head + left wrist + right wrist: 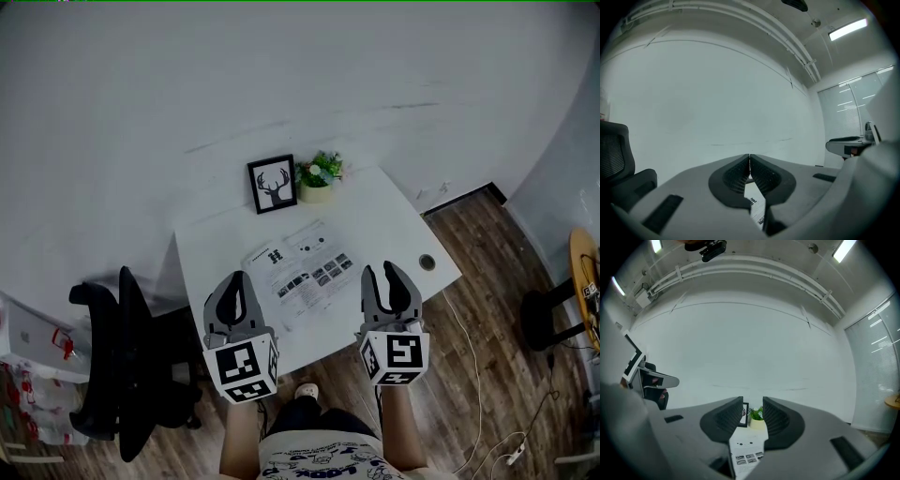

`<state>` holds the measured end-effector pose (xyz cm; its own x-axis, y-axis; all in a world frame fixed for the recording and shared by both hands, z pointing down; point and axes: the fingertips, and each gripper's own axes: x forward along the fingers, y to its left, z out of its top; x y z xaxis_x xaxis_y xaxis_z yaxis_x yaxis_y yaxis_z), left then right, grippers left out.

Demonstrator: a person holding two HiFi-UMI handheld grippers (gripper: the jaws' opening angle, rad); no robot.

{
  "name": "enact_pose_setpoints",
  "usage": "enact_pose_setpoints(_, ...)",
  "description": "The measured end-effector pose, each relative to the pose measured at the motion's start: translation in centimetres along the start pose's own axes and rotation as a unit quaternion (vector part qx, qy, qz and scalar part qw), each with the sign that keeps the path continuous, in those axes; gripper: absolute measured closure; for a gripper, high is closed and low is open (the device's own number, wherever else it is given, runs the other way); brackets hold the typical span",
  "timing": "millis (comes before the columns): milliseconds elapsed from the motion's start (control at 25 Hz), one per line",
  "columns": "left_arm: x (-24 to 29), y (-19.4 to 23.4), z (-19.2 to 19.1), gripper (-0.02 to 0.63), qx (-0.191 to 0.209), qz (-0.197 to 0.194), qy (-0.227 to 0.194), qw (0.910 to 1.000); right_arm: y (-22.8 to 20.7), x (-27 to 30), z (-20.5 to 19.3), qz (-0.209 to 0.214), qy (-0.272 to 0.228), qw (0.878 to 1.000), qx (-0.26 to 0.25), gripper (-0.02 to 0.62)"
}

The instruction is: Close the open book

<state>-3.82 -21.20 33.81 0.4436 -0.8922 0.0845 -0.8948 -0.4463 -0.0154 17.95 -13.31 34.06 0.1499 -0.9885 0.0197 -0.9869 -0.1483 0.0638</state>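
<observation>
Print on the open book [302, 269] seems too small to read.

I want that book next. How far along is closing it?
Nothing is done yet: the book lies open, flat on the table. Both grippers hang by the table's near edge, holding nothing: the left gripper with jaws together, the right gripper with jaws apart. Left to do: reach the book and fold it shut.

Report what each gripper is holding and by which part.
Nothing is held. The left gripper is shut on nothing; the right gripper is open and empty. The open book lies untouched on the table.
</observation>
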Motion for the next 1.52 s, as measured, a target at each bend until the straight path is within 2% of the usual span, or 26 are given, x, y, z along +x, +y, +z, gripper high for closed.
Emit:
enact_pose_setpoints(360, 2.1, 1.7, -1.5, 0.581, -0.006, 0.026, 0.019, 0.9995, 1.0, 3.6, -1.6, 0.026, 0.018, 0.999, -0.009, 0.472)
enact_pose_setpoints(720, 1.9, 3.0, -1.6, 0.581, -0.003, 0.065, 0.026, 0.9976, 1.8, 6.0, -1.6, 0.063, 0.019, 0.998, -0.011, 0.472)
enact_pose_setpoints(1040, 1.8, 3.2, -1.9, 0.581, -0.004, 0.083, 0.032, 0.996, 2.0, 6.8, -1.6, 0.08, 0.018, 0.996, -0.032, 0.472)
enact_pose_setpoints(1280, 1.9, 2.8, -2.4, 0.581, -0.002, 0.087, 0.038, 0.9955, 2.0, 7.1, -2.3, 0.083, 0.027, 0.993, -0.073, 0.472)
enact_pose_setpoints(1520, 1.6, 1.9, -4.2, 0.581, -0.007, 0.086, 0.052, 0.9949, 2.3, 7.1, -4.1, 0.081, 0.046, 0.98, -0.175, 0.472)
